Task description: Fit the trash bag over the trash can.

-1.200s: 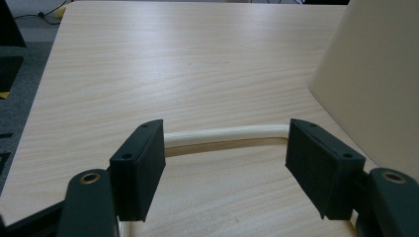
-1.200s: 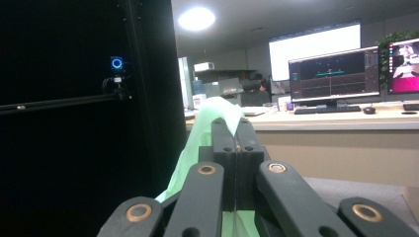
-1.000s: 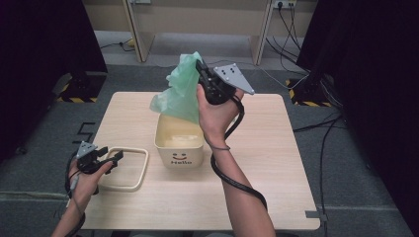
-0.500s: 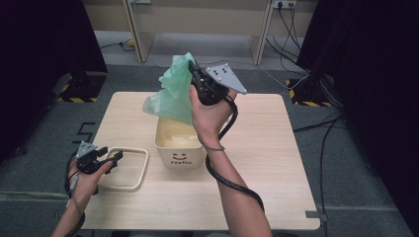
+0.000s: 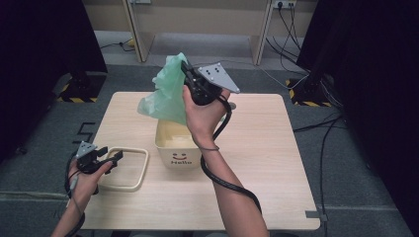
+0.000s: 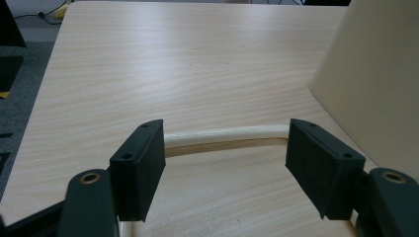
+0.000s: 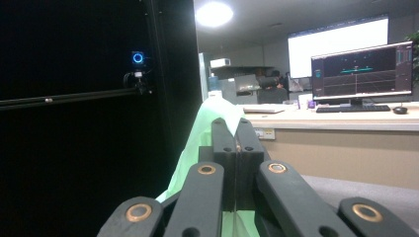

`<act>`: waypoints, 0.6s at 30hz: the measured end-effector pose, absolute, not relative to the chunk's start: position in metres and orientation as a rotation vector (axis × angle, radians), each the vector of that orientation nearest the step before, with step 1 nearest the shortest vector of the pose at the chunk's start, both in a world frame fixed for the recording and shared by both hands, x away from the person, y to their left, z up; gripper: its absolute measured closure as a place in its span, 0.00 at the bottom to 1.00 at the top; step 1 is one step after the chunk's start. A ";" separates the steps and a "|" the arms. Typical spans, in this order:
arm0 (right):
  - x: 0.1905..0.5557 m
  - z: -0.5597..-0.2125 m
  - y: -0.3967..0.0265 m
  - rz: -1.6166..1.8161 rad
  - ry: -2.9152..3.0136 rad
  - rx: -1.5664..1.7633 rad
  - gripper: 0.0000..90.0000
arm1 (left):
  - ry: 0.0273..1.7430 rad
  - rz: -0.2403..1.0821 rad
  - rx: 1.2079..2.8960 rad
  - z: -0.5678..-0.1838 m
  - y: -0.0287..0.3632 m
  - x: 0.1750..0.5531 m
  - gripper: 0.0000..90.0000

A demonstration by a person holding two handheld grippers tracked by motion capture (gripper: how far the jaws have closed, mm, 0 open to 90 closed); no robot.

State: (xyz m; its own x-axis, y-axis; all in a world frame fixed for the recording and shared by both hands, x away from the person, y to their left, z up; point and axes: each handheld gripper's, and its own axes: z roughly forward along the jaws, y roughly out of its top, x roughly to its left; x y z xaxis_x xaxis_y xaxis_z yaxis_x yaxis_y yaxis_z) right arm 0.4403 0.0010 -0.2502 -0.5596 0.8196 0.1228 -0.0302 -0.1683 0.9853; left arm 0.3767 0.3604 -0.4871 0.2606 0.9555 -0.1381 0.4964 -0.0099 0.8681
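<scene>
Pale wood grain runs across the table [image 5: 257, 163], and nearest the person the left gripper [image 5: 111, 159] rests low at the table's front left corner, held in the left hand [image 5: 86, 175]. Its jaws stand spread wide with nothing pinched; in the left gripper view they straddle a curved stretch of the cream frame [image 6: 222, 134], a rounded rectangular loop that lies flat on the wood [image 5: 129, 169]. The pads do not press on it.

Just beyond the loop, near the table's middle, stands the cream bin [image 5: 178, 143], open at the top, with a smiling face and the word "Hello" on its front wall. Its side fills the right edge of the left gripper view [image 6: 375, 84].

Above the bin's far rim the right hand [image 5: 200, 116] lifts the right gripper [image 5: 185, 66], its cable looping down along the forearm. Its jaws are pressed together on the top of a green plastic bag [image 5: 165, 96], which hangs in the air over the bin's far left corner, its lower end near the rim. In the right gripper view the green film [image 7: 202, 143] drapes away from the shut jaws.
</scene>
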 end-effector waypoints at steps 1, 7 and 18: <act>0.440 -0.250 0.002 1.792 1.491 0.921 1.00 | 1.364 0.649 1.641 -0.487 0.360 0.377 0.34; 0.439 -0.251 0.009 1.797 1.508 0.914 1.00 | 1.365 0.649 1.642 -0.487 0.361 0.377 0.34; 0.439 -0.252 0.017 1.806 1.520 0.908 1.00 | 1.364 0.651 1.641 -0.487 0.361 0.377 0.34</act>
State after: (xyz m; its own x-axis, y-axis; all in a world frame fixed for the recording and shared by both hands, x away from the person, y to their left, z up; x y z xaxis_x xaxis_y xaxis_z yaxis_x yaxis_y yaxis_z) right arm 0.4385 0.0171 -0.2520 -0.5839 0.8028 0.1205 -0.0180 -0.1613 0.9867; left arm 0.3768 0.3606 -0.4871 0.2595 0.9560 -0.1370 0.4953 -0.0100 0.8687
